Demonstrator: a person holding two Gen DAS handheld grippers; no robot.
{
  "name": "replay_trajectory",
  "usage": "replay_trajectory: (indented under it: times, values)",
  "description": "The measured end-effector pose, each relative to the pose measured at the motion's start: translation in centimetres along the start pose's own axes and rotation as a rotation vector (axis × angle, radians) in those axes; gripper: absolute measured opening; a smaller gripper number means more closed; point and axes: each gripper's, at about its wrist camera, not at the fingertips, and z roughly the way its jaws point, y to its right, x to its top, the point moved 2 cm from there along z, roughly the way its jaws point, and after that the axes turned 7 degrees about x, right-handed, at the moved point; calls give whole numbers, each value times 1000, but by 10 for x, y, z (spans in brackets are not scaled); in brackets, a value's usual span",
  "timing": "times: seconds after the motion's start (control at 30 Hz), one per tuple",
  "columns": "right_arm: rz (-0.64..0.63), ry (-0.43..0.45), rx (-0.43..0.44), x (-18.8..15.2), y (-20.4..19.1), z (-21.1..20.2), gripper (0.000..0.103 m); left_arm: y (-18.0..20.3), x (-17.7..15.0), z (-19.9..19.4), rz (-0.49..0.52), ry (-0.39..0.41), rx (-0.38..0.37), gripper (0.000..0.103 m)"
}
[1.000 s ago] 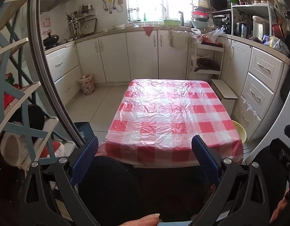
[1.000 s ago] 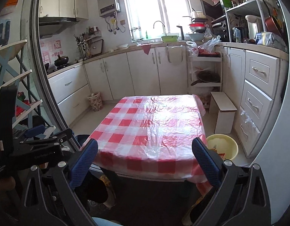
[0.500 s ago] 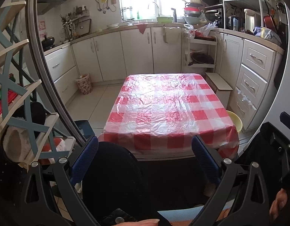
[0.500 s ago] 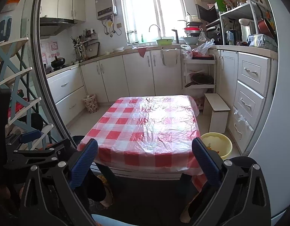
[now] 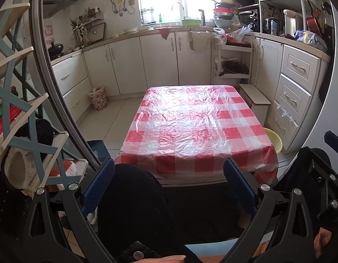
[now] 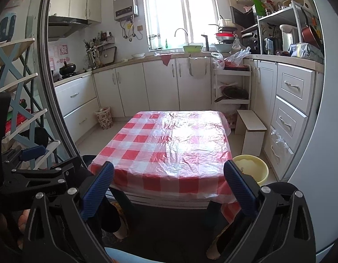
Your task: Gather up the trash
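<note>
Both my tongs spread wide and empty, pulled back from the table.

My left gripper (image 5: 169, 175) and right gripper (image 6: 169, 176) each hang with blue pads far apart, gripping nothing, low over my dark-trousered lap. Compared with a second ago the table (image 5: 197, 122) sits farther off and smaller in both views, more of its near edge and the floor showing. Its red-checked cloth under clear plastic carries no trash that I can see. The flowered wastebasket (image 6: 104, 118) stands by the left cabinets, well apart from the table; the yellow basin (image 6: 253, 168) sits just beside the table's right corner.
</note>
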Motion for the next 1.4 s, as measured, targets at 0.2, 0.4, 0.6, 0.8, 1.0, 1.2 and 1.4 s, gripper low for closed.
replay_trajectory:
  times: [0.2,0.4,0.6,0.8,1.0,1.2,1.4]
  values:
    - [-7,8,-9,0,-1,-1,96,-2,0,-1,-5,6,5,95]
    - [-9,23,-24,0,0,-4,96,-4,0,0,-11,5,6,95]
    - [-7,25,-28,0,0,-4,96,-4,0,-1,-12,10,8,95]
    - [-3,25,-34,0,1,-4,96,-3,-1,-2,-14,11,8,95]
    - [-7,29,-35,0,1,-5,96,-2,-1,-4,-15,17,10,95]
    - [-6,28,-35,0,1,-5,96,-2,-1,-6,-17,20,12,95]
    - [-8,28,-36,0,1,-5,96,-1,1,-7,-16,22,13,95]
